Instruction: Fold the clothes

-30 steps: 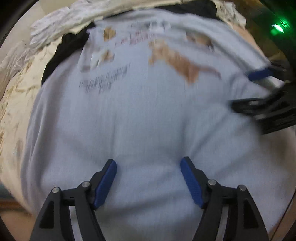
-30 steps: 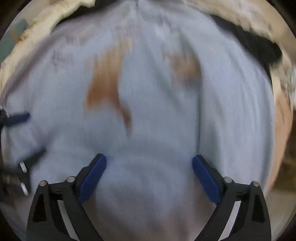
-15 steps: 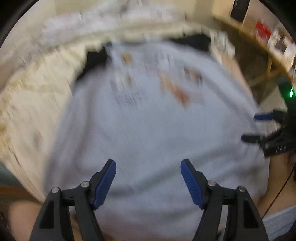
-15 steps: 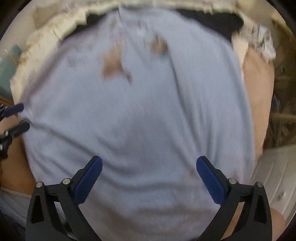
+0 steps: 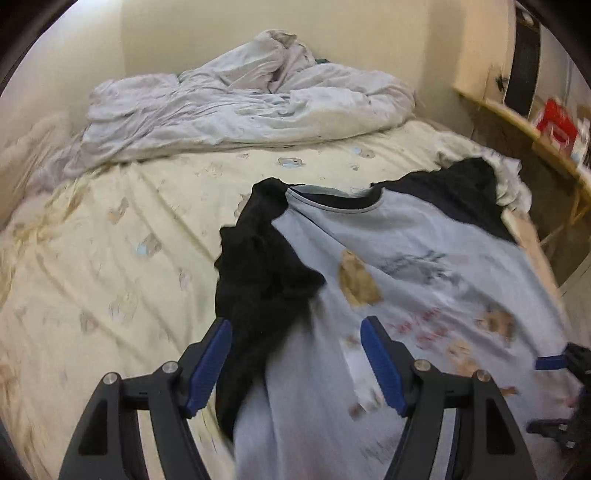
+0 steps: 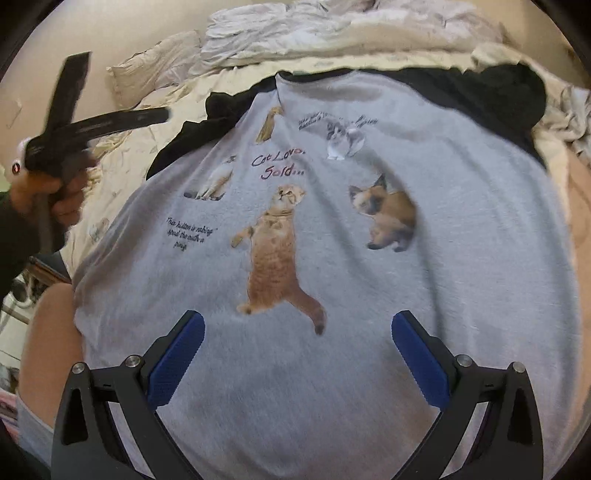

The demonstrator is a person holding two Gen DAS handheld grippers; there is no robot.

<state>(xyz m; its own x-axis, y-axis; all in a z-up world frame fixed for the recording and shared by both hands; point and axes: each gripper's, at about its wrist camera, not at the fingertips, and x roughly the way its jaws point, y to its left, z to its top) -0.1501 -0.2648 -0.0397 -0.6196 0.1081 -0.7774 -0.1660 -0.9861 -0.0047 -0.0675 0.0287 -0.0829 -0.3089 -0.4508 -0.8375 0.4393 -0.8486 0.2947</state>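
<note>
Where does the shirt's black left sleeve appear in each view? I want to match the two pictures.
Left wrist: black sleeve at centre, above the left gripper.
Right wrist: upper left, beside the shirt's printed front.
Shared landmark: the rumpled duvet beyond.

Two hand-held claws, left claw (image 5: 295, 363) and right claw (image 6: 297, 356): black angular frames, ribbed blue pads (image 6: 175, 363), silver screws (image 6: 133, 360) at pivots; operator's hand (image 6: 61, 199) with dark sleeve (image 6: 16, 236).

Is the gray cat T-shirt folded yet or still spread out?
Spread out: the gray T-shirt lies flat, printed front up, on the bed, black sleeves out.
</note>
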